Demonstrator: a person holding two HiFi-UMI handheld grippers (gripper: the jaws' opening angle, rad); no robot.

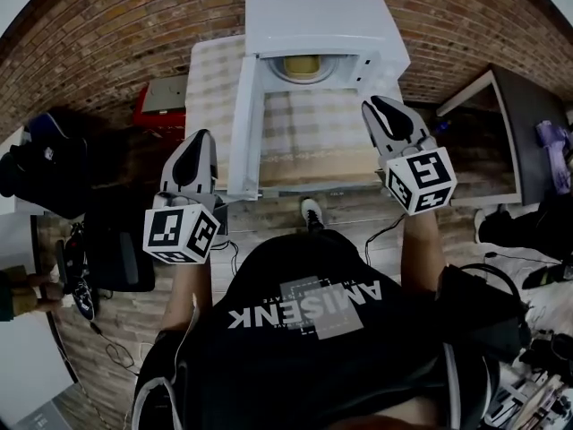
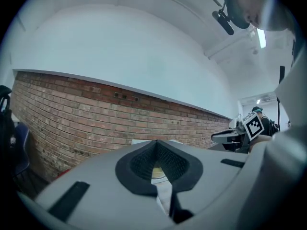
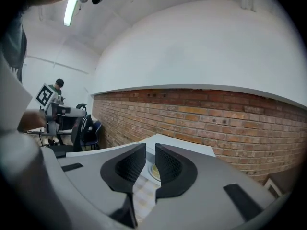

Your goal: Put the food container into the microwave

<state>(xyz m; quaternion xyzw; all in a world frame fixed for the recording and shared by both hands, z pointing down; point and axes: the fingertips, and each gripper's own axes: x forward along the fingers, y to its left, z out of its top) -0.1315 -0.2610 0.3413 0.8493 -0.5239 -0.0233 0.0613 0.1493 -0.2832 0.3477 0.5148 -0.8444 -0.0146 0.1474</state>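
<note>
When viewed from the head camera, shows a table [image 1: 313, 128] under a checked cloth, backed onto a brick wall [image 1: 107, 25] with white plaster above. Flanked by a red box [image 1: 159, 106] on the left and a dark-topped desk [image 1: 524, 106] on the right. Carries a white microwave [image 1: 313, 16] at the far end, cavity facing the person, door [image 1: 246, 124] standing open to the left.

Inside that cavity, lying flat: the food container [image 1: 303, 65]. Looks round from above, so no long axis or heading to tell.

Left gripper [image 1: 188, 164]: clenched, tips meeting, nothing held, just off the table's near left corner. Right gripper [image 1: 394, 124]: released to a narrow gap, empty, over the near right edge. Both aimed toward the microwave, well apart from the container.
</note>
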